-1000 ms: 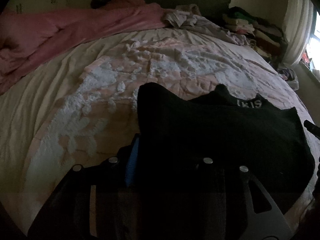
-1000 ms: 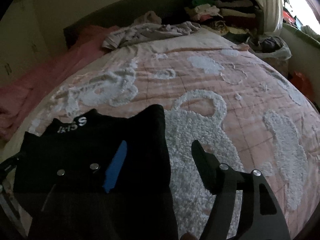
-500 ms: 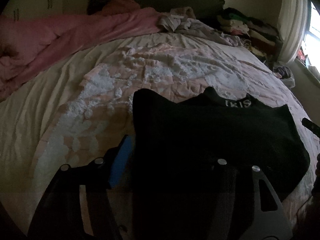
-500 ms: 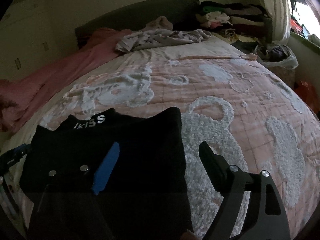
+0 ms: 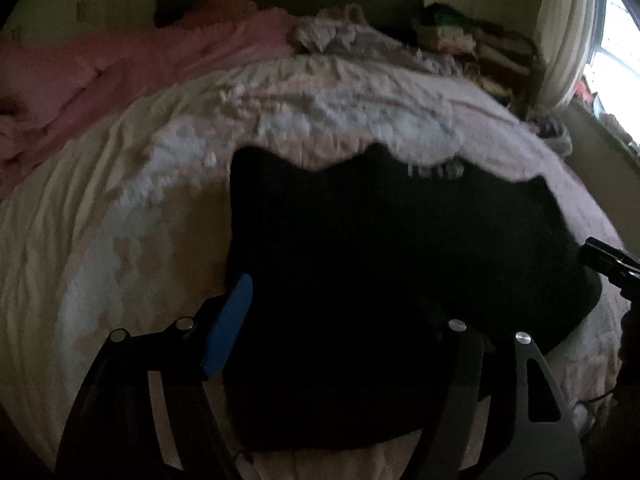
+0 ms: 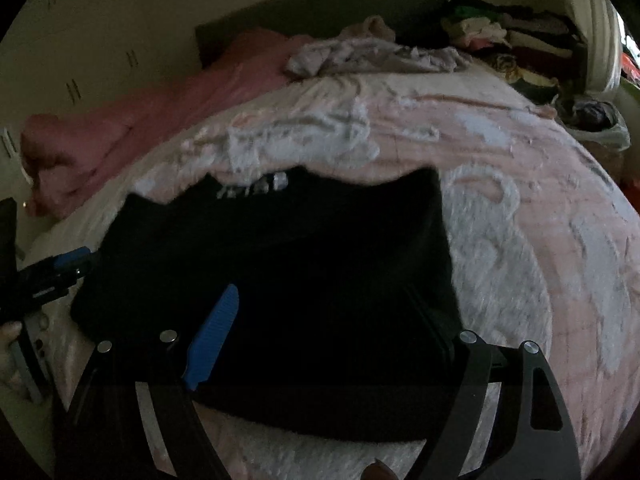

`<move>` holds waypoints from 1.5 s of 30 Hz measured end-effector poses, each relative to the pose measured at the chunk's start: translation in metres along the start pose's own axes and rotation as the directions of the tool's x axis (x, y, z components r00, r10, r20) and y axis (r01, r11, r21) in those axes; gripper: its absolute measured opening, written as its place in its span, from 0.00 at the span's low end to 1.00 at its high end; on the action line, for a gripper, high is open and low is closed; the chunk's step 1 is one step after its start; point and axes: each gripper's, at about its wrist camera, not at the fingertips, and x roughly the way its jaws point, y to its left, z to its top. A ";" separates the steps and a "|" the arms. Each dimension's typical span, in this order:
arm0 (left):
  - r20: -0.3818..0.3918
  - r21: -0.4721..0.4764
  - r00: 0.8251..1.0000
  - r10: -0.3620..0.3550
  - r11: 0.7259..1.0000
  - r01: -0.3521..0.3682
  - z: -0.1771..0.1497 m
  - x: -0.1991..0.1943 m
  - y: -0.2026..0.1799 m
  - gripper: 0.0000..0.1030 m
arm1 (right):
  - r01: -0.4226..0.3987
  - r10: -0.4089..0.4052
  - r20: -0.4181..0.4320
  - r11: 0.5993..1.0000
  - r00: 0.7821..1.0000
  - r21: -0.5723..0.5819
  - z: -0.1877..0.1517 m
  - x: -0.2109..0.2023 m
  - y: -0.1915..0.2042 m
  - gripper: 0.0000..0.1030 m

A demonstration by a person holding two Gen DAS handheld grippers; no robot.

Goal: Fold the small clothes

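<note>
Claws (image 5: 336, 312) (image 6: 332, 320) tilt down, spread wide over black garment (image 5: 380, 260).

Black garment (image 5: 380, 248): matt knit cloth. Bedspread (image 6: 520, 240): pink cloth, rough white tufting. Gripper pad (image 6: 212, 336): ribbed blue plastic.

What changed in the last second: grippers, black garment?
The left gripper was shut on the black garment's edge; its jaws are opening and the cloth lies free between them. The right gripper widened too. Both pulled back toward the near edge. The garment stays flat on the blanket, lettering at the far edge.
</note>
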 end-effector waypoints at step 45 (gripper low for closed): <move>-0.053 -0.027 0.999 0.004 1.000 -0.006 -0.046 -0.041 -0.005 0.69 | 0.034 -0.026 -0.045 0.983 0.999 0.183 -0.057 -0.032 -0.027 0.83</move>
